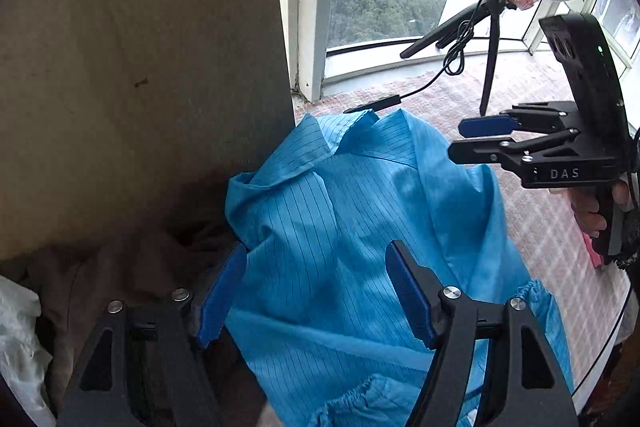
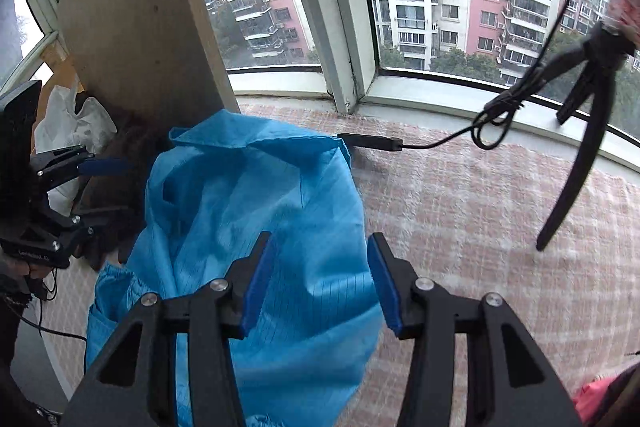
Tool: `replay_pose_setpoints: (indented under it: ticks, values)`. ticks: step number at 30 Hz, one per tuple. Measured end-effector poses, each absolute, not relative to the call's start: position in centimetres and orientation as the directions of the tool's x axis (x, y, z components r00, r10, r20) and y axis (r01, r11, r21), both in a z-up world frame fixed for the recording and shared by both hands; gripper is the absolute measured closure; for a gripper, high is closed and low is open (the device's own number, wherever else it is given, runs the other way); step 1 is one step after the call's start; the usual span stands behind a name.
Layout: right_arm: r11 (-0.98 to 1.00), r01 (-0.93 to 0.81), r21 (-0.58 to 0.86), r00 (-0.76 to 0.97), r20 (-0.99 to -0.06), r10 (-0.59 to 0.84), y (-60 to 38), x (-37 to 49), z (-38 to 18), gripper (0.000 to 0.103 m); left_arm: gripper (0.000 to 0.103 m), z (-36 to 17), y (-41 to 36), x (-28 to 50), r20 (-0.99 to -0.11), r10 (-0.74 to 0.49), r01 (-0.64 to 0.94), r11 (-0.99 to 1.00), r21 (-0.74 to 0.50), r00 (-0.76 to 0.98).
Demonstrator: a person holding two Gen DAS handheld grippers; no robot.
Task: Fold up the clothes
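Your left claw (image 1: 316, 291) and right claw (image 2: 318, 281) both hang released over the near half of the blue shirt (image 1: 340, 227), gripping nothing. It lies rumpled on the pink-checked counter (image 2: 480, 227), collar (image 2: 256, 141) at the far end. You're still arranging; next, pinch opposite edges and spread it flat.

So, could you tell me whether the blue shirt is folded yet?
Not folded: the blue shirt lies rumpled in a heap, collar and cuffs loose.
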State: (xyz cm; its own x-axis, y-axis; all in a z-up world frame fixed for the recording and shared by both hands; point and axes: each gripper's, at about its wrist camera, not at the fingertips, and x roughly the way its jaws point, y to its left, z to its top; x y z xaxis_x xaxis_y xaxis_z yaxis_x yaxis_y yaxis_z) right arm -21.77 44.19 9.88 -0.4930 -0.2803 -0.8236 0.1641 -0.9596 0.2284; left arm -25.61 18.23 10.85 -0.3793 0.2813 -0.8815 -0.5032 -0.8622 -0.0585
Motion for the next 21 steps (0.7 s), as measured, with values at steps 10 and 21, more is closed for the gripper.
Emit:
replay_pose_setpoints:
  ticks: [10,21]
  values:
    - [-0.952,0.162,0.259,-0.382,-0.873,-0.302,42.8,-28.6,4.7,0.083,0.086,9.4,18.3,-28.7,-0.894,0.264,-0.506,-0.861,-0.05,-0.362]
    - [-0.936,0.233,0.263,-0.628,-0.695,-0.352,42.3,-18.5,16.6,0.1,0.092,18.5,13.4,-20.1,-0.813,0.37,-0.549,-0.832,-0.076,-0.448]
